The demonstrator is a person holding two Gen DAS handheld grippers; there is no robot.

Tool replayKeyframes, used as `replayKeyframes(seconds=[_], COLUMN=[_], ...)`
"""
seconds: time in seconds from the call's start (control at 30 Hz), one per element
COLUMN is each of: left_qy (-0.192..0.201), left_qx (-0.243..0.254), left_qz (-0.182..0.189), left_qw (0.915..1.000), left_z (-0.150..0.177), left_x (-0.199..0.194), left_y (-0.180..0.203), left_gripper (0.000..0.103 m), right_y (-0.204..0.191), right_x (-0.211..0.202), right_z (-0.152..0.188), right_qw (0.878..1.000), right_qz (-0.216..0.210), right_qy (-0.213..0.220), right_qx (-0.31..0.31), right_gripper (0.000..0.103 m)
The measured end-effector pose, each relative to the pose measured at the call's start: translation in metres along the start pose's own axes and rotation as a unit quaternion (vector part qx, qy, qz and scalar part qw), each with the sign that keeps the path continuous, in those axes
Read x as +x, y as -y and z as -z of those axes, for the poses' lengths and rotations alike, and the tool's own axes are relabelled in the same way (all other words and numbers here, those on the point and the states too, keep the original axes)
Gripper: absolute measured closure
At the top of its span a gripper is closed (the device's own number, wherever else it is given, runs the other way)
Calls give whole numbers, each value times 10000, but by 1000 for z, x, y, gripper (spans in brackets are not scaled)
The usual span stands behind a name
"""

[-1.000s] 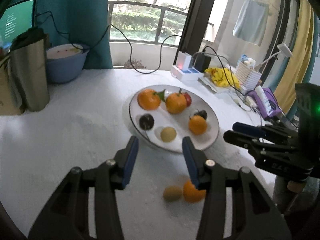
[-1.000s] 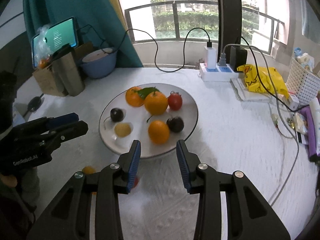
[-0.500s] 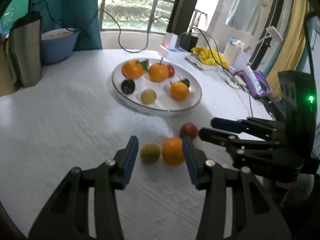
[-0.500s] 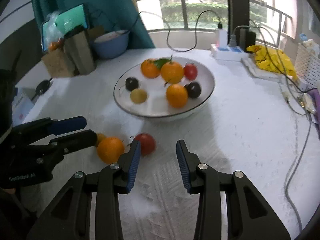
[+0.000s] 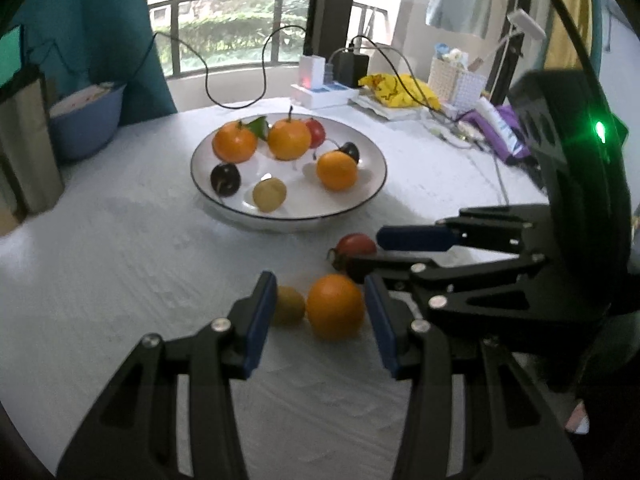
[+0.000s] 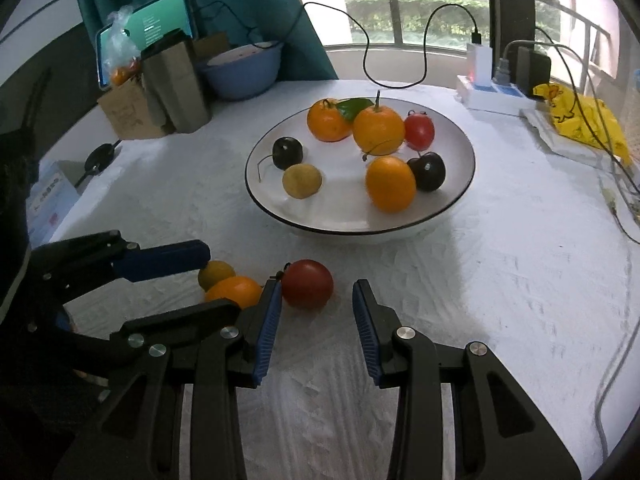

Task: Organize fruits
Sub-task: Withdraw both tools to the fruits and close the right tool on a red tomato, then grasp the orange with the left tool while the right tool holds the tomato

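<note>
a white-clothed desk (image 6: 500, 280) by a balcony window, a wide white plate (image 6: 460, 184) in the middle already holding several fruits.

the left tongs (image 5: 316, 312) are released, nothing pinched, angled down at the cloth. between their blue pads sits a loose orange (image 5: 335, 306), not touched by either pad as far as i can see, closer to the right-hand pad. a small yellow-green fruit (image 5: 289, 305) lies against the orange's left side, also inside the gap, just beside the left-hand pad.

the right tongs (image 6: 316, 312) are likewise released and empty. the red tomato (image 6: 307, 283) lies just ahead of the tips and off to their left, nearly against the left-hand pad, its stem end turned toward the orange.

all three loose fruits lie in a short row on the cloth, on the near side of the plate and clear of its rim. each pair of tongs is nearest its own target: left for the orange, right for the tomato. i'd judge the left tongs would catch the little fruit along with the orange unless they shift right, and the right tongs need to slide left to centre on the tomato.
</note>
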State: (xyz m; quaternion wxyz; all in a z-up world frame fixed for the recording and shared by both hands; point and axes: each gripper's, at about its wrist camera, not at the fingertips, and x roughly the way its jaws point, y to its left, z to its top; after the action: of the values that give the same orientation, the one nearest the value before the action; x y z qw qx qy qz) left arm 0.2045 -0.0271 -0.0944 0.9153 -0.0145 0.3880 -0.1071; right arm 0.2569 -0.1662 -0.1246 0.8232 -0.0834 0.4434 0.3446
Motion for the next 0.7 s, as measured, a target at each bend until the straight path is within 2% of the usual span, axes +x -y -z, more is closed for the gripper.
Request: replayKeyframes(seconds=[0.23,0.3,0.4,0.53,0.6,0.7], left_qy=[137,200,235,343,297,-89], left_qx=[126,185,214,487,608,679], left_qz=[-95,-110,-70,-20,-2,-139], left_qw=[9998,9996,9995,9982,9977,9976], left_z=[3,3,1,-3,-4,-4], left_x=[-9,-11,-11,-15,-10,9], left_y=[4,7,8,18,23,26], left_gripper=[57,57,57,57,58,61], right_y=[2,3,4,5,7,13], right_x=[7,7,5,-6,-13,-22], right_z=[-2,-2,-2,-1,0,3], right_qw=[9997,9995,9994,9994,9993,9992], right_qz=[-226,-301,-315,-264,-219,-116], right_qy=[-29,-3,51,192,256,316], right_qx=[52,78,109,123,165,221], right_gripper=[64,73,73,73,73,73])
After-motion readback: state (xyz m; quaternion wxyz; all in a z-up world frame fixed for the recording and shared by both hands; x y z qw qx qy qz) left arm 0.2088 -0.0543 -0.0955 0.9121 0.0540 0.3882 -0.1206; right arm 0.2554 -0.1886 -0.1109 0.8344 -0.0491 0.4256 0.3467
